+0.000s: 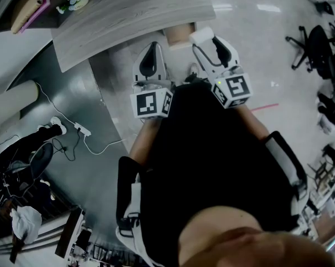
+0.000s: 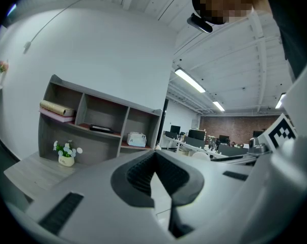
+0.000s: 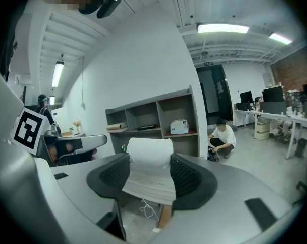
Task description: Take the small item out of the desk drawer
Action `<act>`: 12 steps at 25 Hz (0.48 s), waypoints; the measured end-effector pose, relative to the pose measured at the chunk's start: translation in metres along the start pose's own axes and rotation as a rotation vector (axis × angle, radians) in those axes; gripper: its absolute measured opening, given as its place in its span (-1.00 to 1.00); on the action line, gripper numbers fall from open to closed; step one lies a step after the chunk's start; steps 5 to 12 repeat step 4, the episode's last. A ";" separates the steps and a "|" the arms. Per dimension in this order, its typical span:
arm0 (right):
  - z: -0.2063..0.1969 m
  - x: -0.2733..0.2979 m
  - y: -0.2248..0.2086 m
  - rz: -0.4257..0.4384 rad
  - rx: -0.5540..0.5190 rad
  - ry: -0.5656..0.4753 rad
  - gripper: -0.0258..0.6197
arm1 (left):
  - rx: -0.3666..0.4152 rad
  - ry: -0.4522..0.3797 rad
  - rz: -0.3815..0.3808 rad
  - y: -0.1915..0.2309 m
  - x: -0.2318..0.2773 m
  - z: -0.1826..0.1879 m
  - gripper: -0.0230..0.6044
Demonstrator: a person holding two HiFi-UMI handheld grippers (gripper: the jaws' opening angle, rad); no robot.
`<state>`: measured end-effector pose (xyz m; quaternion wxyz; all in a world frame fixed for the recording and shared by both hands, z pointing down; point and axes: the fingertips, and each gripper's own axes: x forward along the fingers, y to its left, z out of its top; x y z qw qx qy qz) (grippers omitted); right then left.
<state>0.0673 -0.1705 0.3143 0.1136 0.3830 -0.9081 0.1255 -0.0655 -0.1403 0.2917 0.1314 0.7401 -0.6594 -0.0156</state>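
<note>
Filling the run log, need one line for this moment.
right claw: shut on white soft roll | left claw: shut, empty

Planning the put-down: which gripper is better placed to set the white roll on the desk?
Right. The right gripper is shut on the white roll, and in the head view its tip lies near the desk edge. The left gripper is shut and empty.

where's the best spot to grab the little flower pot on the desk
Take the white pot by its body, below the flowers, one jaw on each side. Come in level from the open desk front: it stands upright with the shelf unit behind it. The left gripper is shut and empty; the right gripper holds a white roll.
</note>
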 end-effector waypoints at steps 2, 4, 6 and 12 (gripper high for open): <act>0.000 0.002 0.001 0.003 -0.006 0.005 -0.15 | 0.001 0.000 -0.002 0.002 0.001 0.000 -0.93; 0.001 0.003 0.002 0.002 -0.010 0.009 -0.15 | 0.001 0.000 -0.003 0.003 0.002 0.000 -0.93; 0.001 0.003 0.002 0.002 -0.010 0.009 -0.15 | 0.001 0.000 -0.003 0.003 0.002 0.000 -0.93; 0.001 0.003 0.002 0.002 -0.010 0.009 -0.15 | 0.001 0.000 -0.003 0.003 0.002 0.000 -0.93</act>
